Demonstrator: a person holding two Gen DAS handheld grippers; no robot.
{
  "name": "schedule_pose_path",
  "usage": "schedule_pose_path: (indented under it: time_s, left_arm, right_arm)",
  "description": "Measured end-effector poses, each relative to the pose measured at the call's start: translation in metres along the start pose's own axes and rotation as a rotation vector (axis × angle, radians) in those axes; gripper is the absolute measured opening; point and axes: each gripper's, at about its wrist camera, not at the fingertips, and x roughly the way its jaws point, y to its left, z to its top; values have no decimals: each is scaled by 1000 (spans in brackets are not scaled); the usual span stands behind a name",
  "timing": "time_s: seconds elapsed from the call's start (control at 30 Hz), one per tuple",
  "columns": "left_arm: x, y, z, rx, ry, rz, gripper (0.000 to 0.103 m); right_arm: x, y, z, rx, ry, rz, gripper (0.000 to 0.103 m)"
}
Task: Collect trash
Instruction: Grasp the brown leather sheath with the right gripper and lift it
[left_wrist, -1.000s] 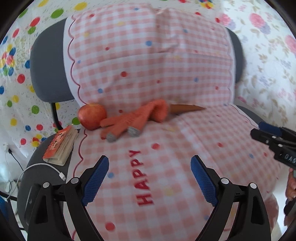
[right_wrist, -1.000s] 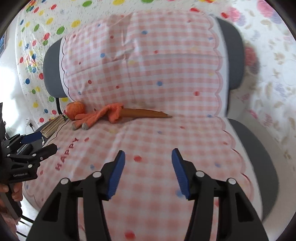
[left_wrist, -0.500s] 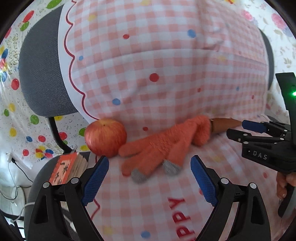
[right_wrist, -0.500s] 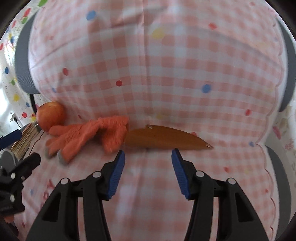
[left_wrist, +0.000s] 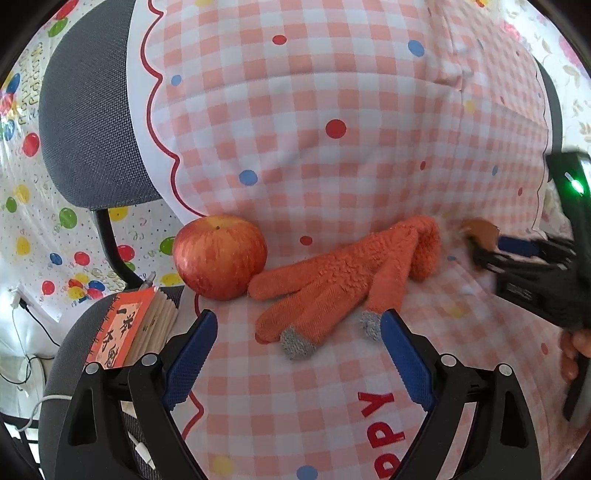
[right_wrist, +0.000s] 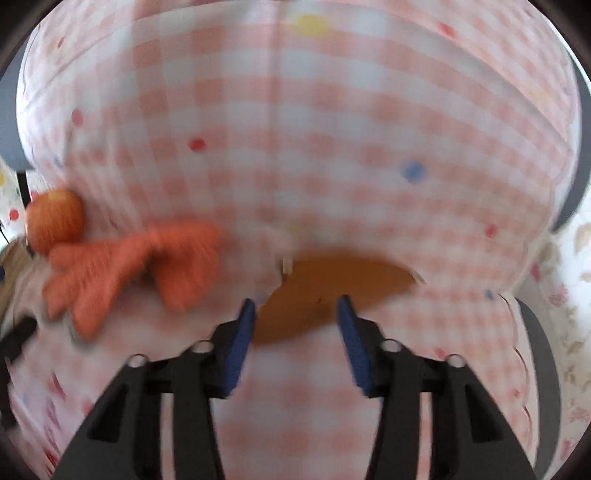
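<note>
1. The brown leaf-shaped scrap (right_wrist: 332, 295) lies at the back of the chair seat (left_wrist: 332, 387), where the checked cover (left_wrist: 314, 147) climbs the backrest.
2. My right gripper (right_wrist: 295, 317) tilts down over it, jaws closing, scrap between them, pads not yet pressing.
3. My left gripper (left_wrist: 299, 332) stands spread wide, empty, before the orange glove (left_wrist: 343, 280).
4. The apple (left_wrist: 219, 256) touches the glove near the seat's left edge.

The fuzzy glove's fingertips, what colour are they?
Grey tips on the fuzzy orange glove; the left wrist view shows them best.

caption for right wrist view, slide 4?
Right gripper closing around brown leaf-shaped piece beside orange glove.
</note>
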Motion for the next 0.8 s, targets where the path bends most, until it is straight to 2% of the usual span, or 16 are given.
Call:
schedule_pose_path:
  time_s: [0.13,0.2,0.23,0.27,0.3,0.4,0.5,0.6,0.73,0.77,0.8]
  left_arm:
    - [-1,-7,-4,10,8,-14,89]
    - [0,-12,-4,17,12,-20,89]
    - [1,-15,-3,19,13,-23,89]
    - [1,-18,-2,22,14,-25,89]
    - [2,-20,-2,24,13,-27,89]
    - [1,-27,-1,37,10,-34,89]
    - [3,-30,-2,42,16,-31,89]
    - [5,-28,-2,28,26,-21,89]
    - [7,-26,-3,20,37,-16,89]
    - [7,-25,-4,21,37,-13,89]
    - [7,-24,-4,23,37,-13,89]
  right_arm:
    - [-10,-45,-27,64,19,-37,37]
    - [-19,-62,-34,97,-2,13,40]
    - [-22,-67,-36,111,-12,43,45]
    - [-25,-71,-37,116,-28,60,58]
    - [-27,-71,-36,110,-44,60,67]
    - [-21,-73,-27,121,-55,72,81]
    - [2,-71,-5,231,-19,75,81]
    - [21,-72,6,307,6,25,81]
    - [47,-65,17,308,81,5,81]
    - [45,-64,17,303,65,6,78]
    - [42,-62,16,288,64,15,71]
